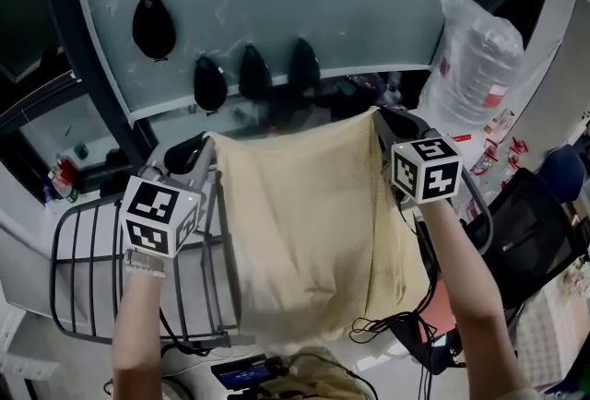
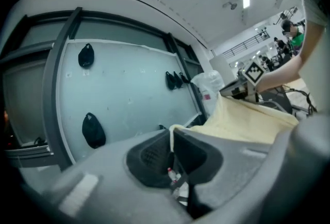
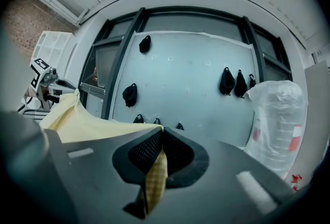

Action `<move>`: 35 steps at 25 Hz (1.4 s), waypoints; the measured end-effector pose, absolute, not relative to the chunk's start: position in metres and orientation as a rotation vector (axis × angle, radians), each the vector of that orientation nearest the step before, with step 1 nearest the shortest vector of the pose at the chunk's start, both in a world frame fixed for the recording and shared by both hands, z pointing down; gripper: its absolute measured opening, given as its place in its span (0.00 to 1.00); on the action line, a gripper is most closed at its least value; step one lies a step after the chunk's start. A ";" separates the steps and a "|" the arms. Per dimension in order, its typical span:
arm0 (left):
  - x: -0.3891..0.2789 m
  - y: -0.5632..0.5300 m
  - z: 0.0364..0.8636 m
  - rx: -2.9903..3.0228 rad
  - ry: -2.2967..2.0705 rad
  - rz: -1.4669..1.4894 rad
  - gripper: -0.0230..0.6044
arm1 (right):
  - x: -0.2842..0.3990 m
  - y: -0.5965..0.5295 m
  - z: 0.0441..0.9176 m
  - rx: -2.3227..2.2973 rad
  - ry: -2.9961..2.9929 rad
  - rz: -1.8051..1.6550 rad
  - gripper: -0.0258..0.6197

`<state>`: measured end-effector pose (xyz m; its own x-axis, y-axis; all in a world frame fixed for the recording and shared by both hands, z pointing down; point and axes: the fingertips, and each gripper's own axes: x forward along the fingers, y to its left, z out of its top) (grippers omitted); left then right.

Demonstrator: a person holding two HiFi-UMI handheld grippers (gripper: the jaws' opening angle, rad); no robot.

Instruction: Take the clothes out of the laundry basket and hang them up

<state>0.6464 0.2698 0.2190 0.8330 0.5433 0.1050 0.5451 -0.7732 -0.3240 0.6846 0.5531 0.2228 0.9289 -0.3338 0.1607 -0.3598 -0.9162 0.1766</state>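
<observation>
A pale yellow cloth (image 1: pixel 309 223) hangs spread out between my two grippers in the head view. My left gripper (image 1: pixel 205 147) is shut on its upper left corner, and my right gripper (image 1: pixel 380 115) is shut on its upper right corner. In the left gripper view the yellow cloth (image 2: pixel 247 120) runs from the closed jaws off to the right, toward the right gripper's marker cube (image 2: pixel 253 71). In the right gripper view a strip of the cloth (image 3: pixel 154 179) is pinched between the pads, and the rest stretches left. A dark wire laundry basket (image 1: pixel 101 269) sits below my left arm.
A pale wall panel (image 1: pixel 277 2) with several black hooks (image 1: pixel 253 71) faces me. A clear plastic bag (image 1: pixel 475 57) stands at the right. Black cables (image 1: pixel 396 329) and a small device (image 1: pixel 244 373) lie on the floor below the cloth. A dark chair (image 1: pixel 535 223) is at the far right.
</observation>
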 end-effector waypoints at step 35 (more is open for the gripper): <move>0.713 0.228 0.424 -2.710 -0.571 -0.808 0.33 | 0.859 0.484 0.435 2.441 -1.025 0.808 0.34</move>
<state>0.7131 0.2279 0.4243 0.7685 0.2949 0.5678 0.4369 -0.8902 -0.1290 0.8589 0.4838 0.4349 0.5709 -0.5241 0.6320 -0.7369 -0.6665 0.1130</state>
